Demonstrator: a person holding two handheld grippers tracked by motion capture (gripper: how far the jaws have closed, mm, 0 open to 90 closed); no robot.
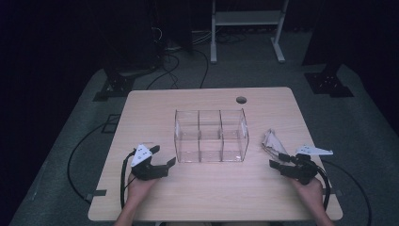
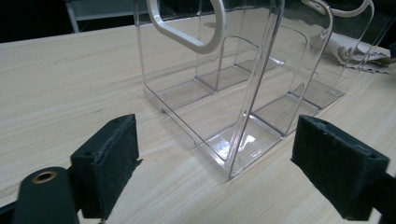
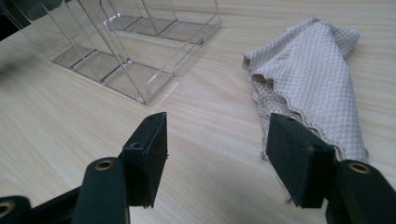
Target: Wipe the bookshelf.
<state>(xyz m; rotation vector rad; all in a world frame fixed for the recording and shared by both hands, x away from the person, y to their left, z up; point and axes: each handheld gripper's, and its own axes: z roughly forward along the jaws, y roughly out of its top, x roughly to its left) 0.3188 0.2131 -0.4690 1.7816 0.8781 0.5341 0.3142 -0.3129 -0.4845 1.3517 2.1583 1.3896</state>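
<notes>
Landmark: the clear organizer [image 1: 211, 135] standing mid-table, its compartments empty as far as you can see through the walls.

Cloth position: the folded cloth [image 1: 271, 141] lies flat on the table [image 1: 155, 202] just to the right of the organizer, apart from its right wall, not touching it.

Nearer hand: your right gripper [image 1: 281, 159] sits just on your side of the cloth; your left gripper [image 1: 161, 156] is on the organizer's far side from it, at the organizer's front-left corner, well apart from the cloth.

Direction from right gripper: in the right gripper view the cloth [image 3: 312, 79] lies ahead and off toward the right jaw, its near scalloped edge just past that jaw's tip; the gap between the jaws looks onto bare wood.

Long axis: the cloth runs from its near edge by your gripper away toward the organizer's back-right corner, roughly along the organizer's right wall; from the high view it's small and dim, so take that angle as approximate.

Right gripper state: jaws spread wide, nothing between them.

Left gripper state: jaws wide apart as well, empty, facing the organizer's corner [image 2: 236, 154] without touching it.

Judgement: you'd need to swing the right gripper toward the cloth edge before closing.
</notes>
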